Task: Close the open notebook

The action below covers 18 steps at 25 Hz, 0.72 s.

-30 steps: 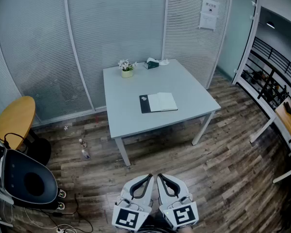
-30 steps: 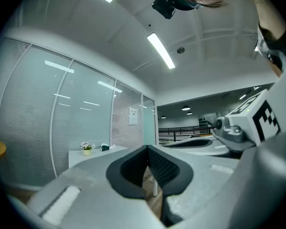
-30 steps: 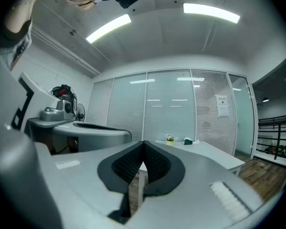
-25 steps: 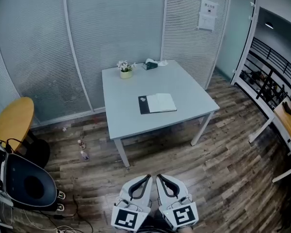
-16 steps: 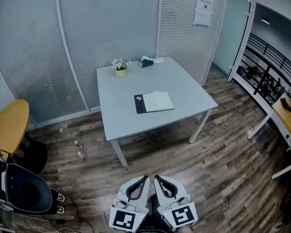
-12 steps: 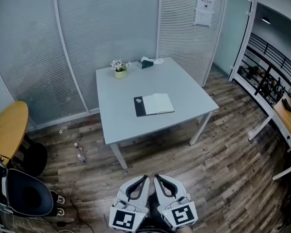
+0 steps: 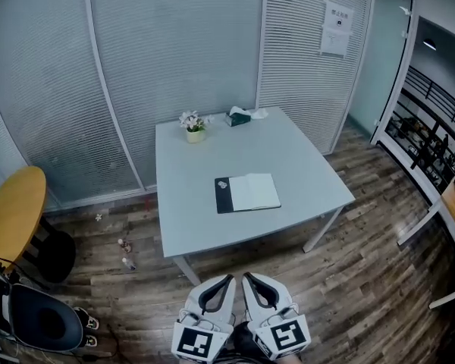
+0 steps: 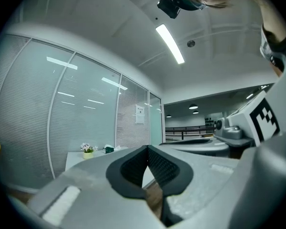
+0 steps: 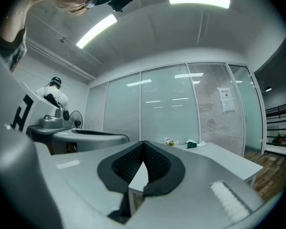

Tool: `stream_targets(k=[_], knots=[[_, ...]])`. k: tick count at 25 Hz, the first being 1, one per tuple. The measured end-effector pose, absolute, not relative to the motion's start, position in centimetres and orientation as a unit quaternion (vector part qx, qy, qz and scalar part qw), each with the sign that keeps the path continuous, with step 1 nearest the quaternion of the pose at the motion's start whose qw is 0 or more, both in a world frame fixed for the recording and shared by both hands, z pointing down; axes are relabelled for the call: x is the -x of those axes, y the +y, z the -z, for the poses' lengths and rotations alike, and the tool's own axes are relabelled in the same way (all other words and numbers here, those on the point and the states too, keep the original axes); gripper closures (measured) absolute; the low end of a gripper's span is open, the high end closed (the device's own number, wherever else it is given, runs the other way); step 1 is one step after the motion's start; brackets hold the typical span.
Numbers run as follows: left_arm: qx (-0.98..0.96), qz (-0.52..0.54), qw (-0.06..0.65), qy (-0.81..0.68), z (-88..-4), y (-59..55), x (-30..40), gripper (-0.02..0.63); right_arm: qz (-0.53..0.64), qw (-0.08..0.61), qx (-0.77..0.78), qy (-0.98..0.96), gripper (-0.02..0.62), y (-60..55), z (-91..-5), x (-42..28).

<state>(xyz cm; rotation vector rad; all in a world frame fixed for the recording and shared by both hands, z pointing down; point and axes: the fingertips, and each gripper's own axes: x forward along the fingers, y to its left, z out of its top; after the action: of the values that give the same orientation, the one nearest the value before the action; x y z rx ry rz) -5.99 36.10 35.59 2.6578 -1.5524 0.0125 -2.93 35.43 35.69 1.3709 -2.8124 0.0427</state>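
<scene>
An open notebook (image 7: 247, 193) lies flat in the middle of a pale grey square table (image 7: 189, 218), its dark cover on the left and white pages on the right. My left gripper (image 7: 229, 278) and right gripper (image 7: 246, 277) are held side by side at the bottom of the head view, short of the table's near edge, pointing level toward it. Both are shut with nothing between the jaws. In the left gripper view the left gripper (image 8: 147, 148) shows its tips meeting, and in the right gripper view the right gripper (image 9: 143, 143) does the same.
A small potted flower (image 7: 193, 126) and a dark tissue box (image 7: 239, 116) stand at the table's far edge. Glass partitions with blinds lie behind. A yellow round table (image 7: 11, 214) and a dark chair (image 7: 30, 321) stand to the left, on wood flooring (image 7: 349, 279).
The table and notebook have come closer and lower in the head view as I walk toward them. Both grippers stay shut and side by side.
</scene>
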Motion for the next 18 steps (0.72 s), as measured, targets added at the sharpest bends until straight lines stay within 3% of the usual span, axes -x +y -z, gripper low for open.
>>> stream_targets(k=[18], knots=[[-0.822,-0.004,0.041,-0.568,-35.7,21.5,3.0,0.601,-0.011,0.015,-0.358,-0.934,0.592,20.6,-36.1,0.4]])
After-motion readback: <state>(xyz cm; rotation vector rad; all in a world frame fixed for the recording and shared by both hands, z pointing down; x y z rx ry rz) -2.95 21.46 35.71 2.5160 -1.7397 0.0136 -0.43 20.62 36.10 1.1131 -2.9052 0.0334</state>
